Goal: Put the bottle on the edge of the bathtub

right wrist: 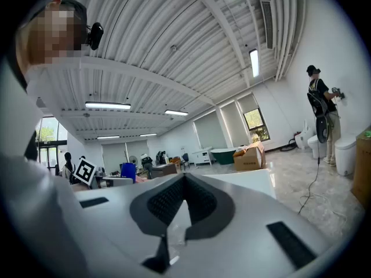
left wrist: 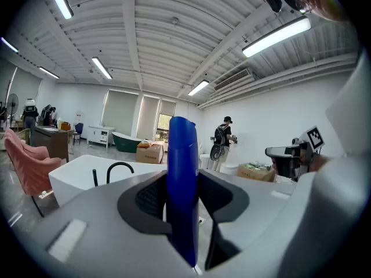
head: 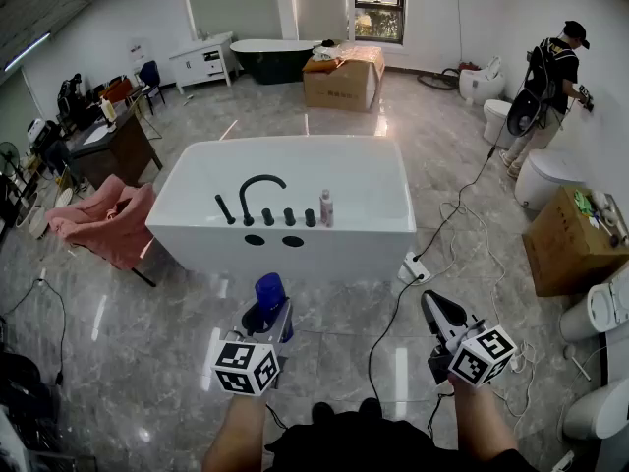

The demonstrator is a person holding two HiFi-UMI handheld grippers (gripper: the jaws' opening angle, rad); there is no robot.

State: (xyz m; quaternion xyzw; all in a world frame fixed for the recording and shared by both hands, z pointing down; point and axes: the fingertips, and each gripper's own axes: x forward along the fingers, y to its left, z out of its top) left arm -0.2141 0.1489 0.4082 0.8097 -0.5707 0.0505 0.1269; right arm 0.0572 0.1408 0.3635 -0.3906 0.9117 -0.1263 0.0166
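My left claw (head: 267,317), at lower centre of the head view, is clamped on the blue bottle (head: 269,292), which stands upright between the jaws. My right claw (head: 438,309), at lower right, is closed and empty. The bathtub (head: 378,226) lies straight up-frame, with its near rim well apart from the bottle. The left claw is nearer.
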